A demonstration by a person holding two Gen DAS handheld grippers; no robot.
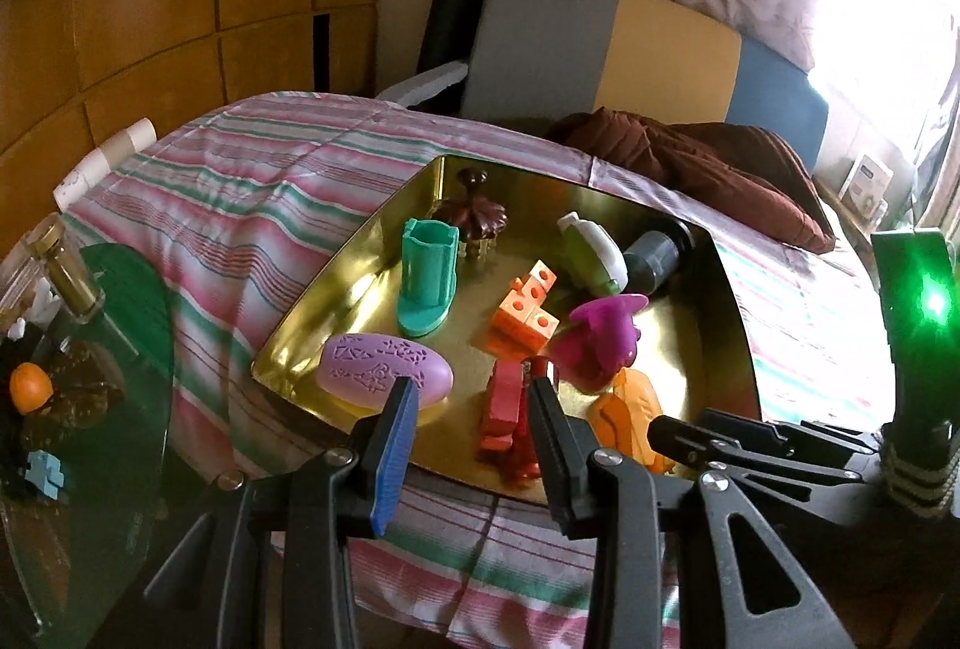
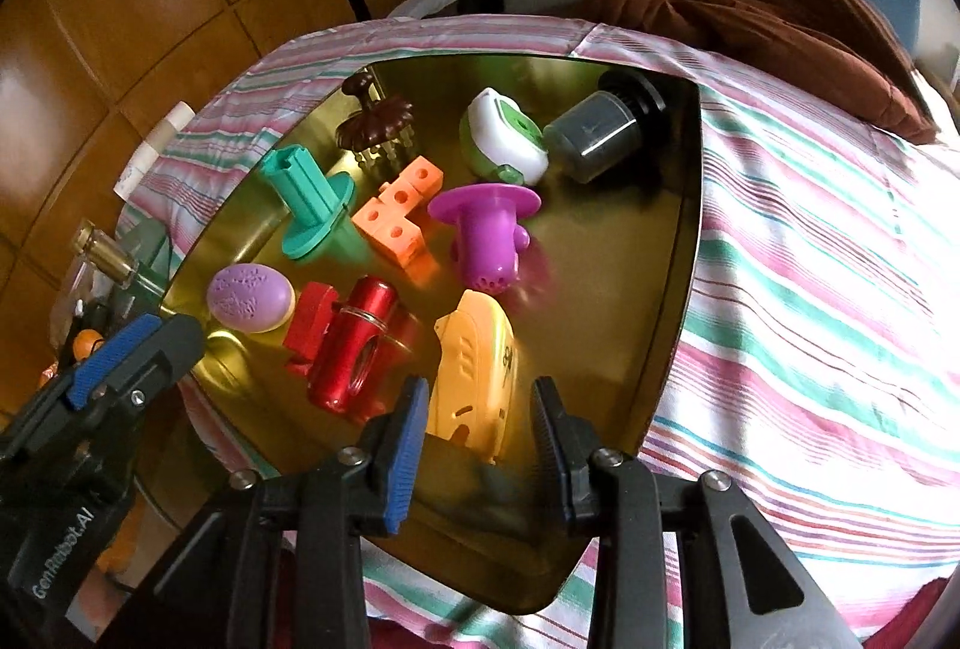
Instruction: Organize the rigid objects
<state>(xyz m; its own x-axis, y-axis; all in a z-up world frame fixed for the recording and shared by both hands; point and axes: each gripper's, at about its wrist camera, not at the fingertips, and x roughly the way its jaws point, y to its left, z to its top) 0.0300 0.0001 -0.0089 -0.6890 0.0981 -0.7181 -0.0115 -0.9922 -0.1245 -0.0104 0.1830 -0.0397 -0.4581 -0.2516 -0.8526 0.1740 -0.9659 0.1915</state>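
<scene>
A gold tray [image 1: 729, 289] [image 2: 690, 241] on the striped cloth holds several toys. An orange-yellow shell piece [image 2: 474, 367] [image 1: 630, 409] lies on the tray between the fingers of my right gripper [image 2: 480, 409] [image 1: 678, 424]. Its pads stand off the piece on the right side, so it is open. My left gripper [image 1: 474, 391] [image 2: 162, 334] hovers open at the tray's near left edge with nothing in it. Beyond it lie a red block [image 1: 504, 409] [image 2: 309, 325], a red cylinder [image 2: 354, 343] and a purple oval [image 1: 384, 367] [image 2: 249, 298].
Further back on the tray are a teal piece [image 2: 306, 205], an orange cube block [image 2: 399, 211], a magenta piece [image 2: 486, 229], a white-green gadget [image 2: 501, 142], a grey jar [image 2: 594, 133] and a brown knob [image 2: 375, 115]. A glass side table [image 1: 120, 349] with clutter stands left. A brown cloth [image 1: 690, 163] lies behind.
</scene>
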